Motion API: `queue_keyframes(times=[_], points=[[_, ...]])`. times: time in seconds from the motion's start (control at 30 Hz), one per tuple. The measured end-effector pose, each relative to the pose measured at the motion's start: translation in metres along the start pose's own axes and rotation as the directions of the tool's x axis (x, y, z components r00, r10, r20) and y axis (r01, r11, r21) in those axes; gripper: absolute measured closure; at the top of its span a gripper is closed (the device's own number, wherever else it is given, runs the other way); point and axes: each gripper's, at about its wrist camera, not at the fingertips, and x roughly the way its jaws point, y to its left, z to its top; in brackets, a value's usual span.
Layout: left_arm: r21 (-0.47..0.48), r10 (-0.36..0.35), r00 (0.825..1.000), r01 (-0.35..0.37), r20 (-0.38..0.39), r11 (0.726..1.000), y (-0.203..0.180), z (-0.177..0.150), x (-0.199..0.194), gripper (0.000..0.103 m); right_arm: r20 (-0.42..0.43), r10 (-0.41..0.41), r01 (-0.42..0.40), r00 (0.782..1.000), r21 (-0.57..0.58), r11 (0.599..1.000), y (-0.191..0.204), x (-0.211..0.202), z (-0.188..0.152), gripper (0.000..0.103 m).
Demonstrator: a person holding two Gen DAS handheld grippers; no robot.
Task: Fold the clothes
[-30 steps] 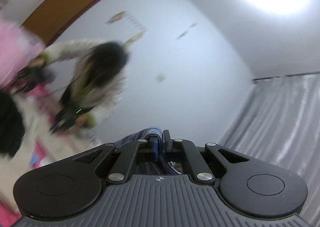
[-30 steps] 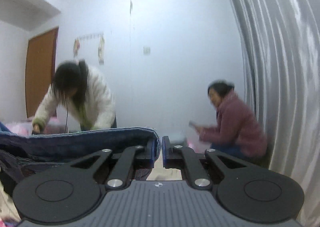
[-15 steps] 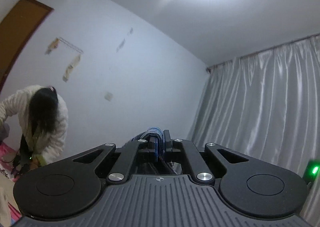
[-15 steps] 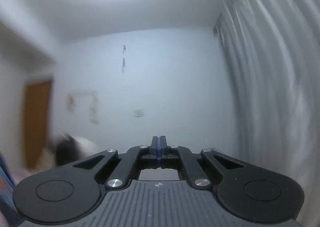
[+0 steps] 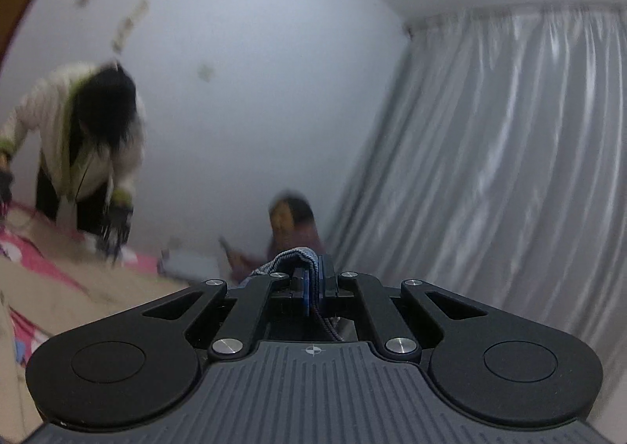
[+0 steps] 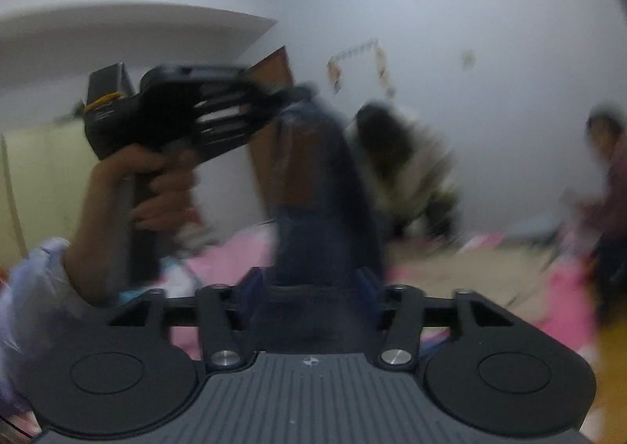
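Left wrist view: on the left a person in a cream jacket (image 5: 78, 138) bends over a pink bed (image 5: 35, 260), blurred. Dead centre, the left hand-held gripper (image 5: 313, 283) is clenched tight on a fold of blue jeans (image 5: 292, 260), the denim bunched over its fingertips. Behind it sits a second person in maroon (image 5: 294, 220), and grey curtains (image 5: 490, 169) fill the right.

Right wrist view, heavily blurred: far left, a hand (image 6: 156, 185) grips the handle of the left hand-held gripper (image 6: 290, 99), which pinches the top of the jeans (image 6: 317, 185) hanging down in a dark column. The denim drops straight between the right hand-held gripper (image 6: 313, 283); its jaws have just been opening and stand wide, pads clear of the cloth. The cream-jacketed person (image 6: 403, 154) is behind.
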Motion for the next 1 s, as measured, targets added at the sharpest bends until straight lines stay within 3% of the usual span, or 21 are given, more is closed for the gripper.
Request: queue_keyframes(times=[0.07, 0.13, 0.2, 0.3, 0.37, 0.4, 0.53, 0.57, 0.7, 0.77, 0.8, 0.9, 0.97, 1.0], points=[[-0.003, -0.003, 0.997, 0.003, -0.080, 1.000, 0.005, -0.021, 0.020, 0.101, -0.040, 0.020, -0.016, 0.999, 0.101, 0.995, -0.021, 0.021, -0.019, 0.034], [-0.033, -0.028, 0.987, 0.023, -0.161, 0.999, 0.012, -0.041, 0.047, 0.101, -0.087, -0.011, 0.026, 0.996, 0.178, 0.984, -0.047, 0.036, -0.034, 0.029], [-0.098, -0.094, 0.962, 0.071, -0.257, 0.993, 0.021, -0.067, 0.083, 0.101, -0.128, -0.056, 0.086, 0.990, 0.245, 0.966, -0.080, 0.044, -0.049, 0.028], [-0.153, -0.200, 0.907, 0.152, -0.371, 0.976, 0.025, -0.109, 0.139, 0.098, -0.176, -0.158, 0.204, 0.972, 0.288, 0.936, -0.130, 0.048, -0.076, 0.027], [-0.186, -0.229, 0.862, 0.161, -0.451, 0.969, 0.027, -0.134, 0.171, 0.089, -0.236, -0.265, 0.328, 0.935, 0.288, 0.900, -0.152, 0.051, -0.100, 0.069], [-0.206, -0.234, 0.842, 0.150, -0.486, 0.967, 0.030, -0.145, 0.183, 0.085, -0.264, -0.305, 0.379, 0.915, 0.302, 0.875, -0.167, 0.051, -0.113, 0.085], [-0.256, -0.221, 0.780, 0.080, -0.585, 0.963, 0.064, -0.164, 0.204, 0.076, -0.355, -0.399, 0.523, 0.846, 0.397, 0.754, -0.245, 0.042, -0.152, 0.088], [-0.263, -0.223, 0.771, 0.075, -0.597, 0.962, 0.076, -0.167, 0.202, 0.076, -0.363, -0.410, 0.540, 0.837, 0.425, 0.726, -0.260, 0.039, -0.164, 0.088], [-0.130, -0.113, 0.801, 0.045, -0.587, 0.990, 0.103, -0.165, 0.174, 0.062, -0.426, -0.464, 0.627, 0.777, 0.455, 0.633, -0.291, 0.021, -0.196, 0.096], [-0.029, -0.055, 0.801, 0.047, -0.596, 0.998, 0.108, -0.171, 0.160, 0.055, -0.451, -0.490, 0.664, 0.746, 0.456, 0.592, -0.294, 0.008, -0.212, 0.096], [-0.003, -0.038, 0.787, 0.046, -0.615, 0.999, 0.106, -0.176, 0.161, 0.054, -0.462, -0.493, 0.674, 0.737, 0.464, 0.574, -0.288, -0.001, -0.219, 0.096], [0.027, -0.031, 0.739, 0.067, -0.673, 0.997, 0.102, -0.192, 0.161, 0.054, -0.463, -0.459, 0.652, 0.758, 0.520, 0.551, -0.285, -0.024, -0.228, 0.093], [0.045, -0.034, 0.717, 0.091, -0.696, 0.995, 0.097, -0.204, 0.170, 0.054, -0.450, -0.447, 0.635, 0.773, 0.540, 0.553, -0.278, -0.037, -0.233, 0.089], [0.048, -0.046, 0.706, 0.113, -0.707, 0.992, 0.092, -0.210, 0.182, 0.054, -0.435, -0.437, 0.616, 0.788, 0.555, 0.559, -0.274, -0.041, -0.235, 0.082]])
